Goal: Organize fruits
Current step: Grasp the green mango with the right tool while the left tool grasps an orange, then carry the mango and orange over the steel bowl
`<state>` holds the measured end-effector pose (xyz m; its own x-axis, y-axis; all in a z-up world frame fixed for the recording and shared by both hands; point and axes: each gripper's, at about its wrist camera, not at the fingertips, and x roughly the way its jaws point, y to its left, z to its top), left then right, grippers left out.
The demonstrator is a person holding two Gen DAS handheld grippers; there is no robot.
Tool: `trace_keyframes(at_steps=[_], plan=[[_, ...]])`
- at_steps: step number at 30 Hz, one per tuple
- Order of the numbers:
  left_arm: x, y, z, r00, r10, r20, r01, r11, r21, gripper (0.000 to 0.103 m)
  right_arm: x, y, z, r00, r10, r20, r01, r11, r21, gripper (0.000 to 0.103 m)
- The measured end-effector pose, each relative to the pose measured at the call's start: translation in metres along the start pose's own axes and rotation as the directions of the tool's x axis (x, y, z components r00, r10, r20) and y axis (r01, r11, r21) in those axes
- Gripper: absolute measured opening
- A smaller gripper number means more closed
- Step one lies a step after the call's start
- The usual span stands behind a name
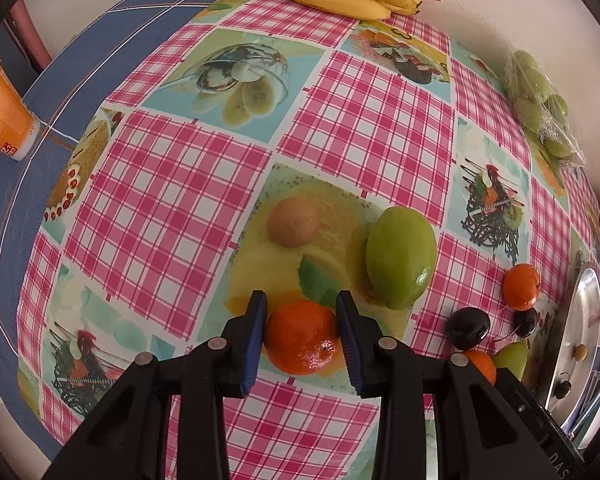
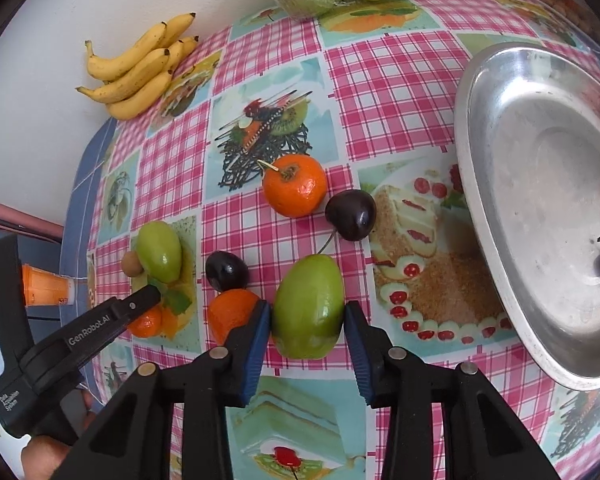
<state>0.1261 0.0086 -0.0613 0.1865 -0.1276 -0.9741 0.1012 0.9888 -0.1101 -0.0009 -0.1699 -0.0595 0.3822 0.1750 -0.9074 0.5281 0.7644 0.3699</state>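
Both claws point down at the surface (image 2: 380, 80). The left claw (image 1: 302, 336) pinches a tangerine (image 1: 302, 338); the right claw (image 2: 307, 326) pinches a green fruit (image 2: 308, 306), its long axis pointing away, just left of the metal tray (image 2: 476, 184).

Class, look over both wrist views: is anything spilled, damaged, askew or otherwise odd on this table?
Nothing is spilled or broken. The one oddity: fruit lies loose on the tablecloth while the metal tray is nearly bare. The left gripper closes on an orange; the right gripper brackets a green fruit.
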Motion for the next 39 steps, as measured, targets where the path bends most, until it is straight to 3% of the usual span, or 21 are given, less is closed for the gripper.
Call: trace_keyframes(at_steps=[7, 15, 32, 39], plan=[[-0.017, 0.009, 0.002, 0.999, -0.017, 0.040, 0.017, 1.000, -0.017, 0.036, -0.006, -0.006, 0.002, 1.000, 0.014, 0.002, -0.014, 0.999, 0.038, 0.040], [-0.048, 0.010, 0.002, 0.993, -0.031, 0.116, 0.034, 0.999, -0.020, 0.036, -0.034, -0.002, 0.006, 0.997, 0.042, 0.069, -0.044, 0.999, 0.026, 0.040], [-0.067, -0.026, -0.006, 0.985, -0.015, 0.169, 0.005, 0.998, 0.057, 0.036, -0.064, -0.029, 0.013, 0.990, -0.030, 0.138, 0.022, 0.998, 0.063, 0.040], [-0.067, -0.061, -0.017, 0.986, -0.081, 0.148, 0.062, 0.989, 0.132, 0.036, -0.080, -0.063, 0.020, 0.980, -0.095, 0.176, 0.070, 0.987, 0.145, 0.040]])
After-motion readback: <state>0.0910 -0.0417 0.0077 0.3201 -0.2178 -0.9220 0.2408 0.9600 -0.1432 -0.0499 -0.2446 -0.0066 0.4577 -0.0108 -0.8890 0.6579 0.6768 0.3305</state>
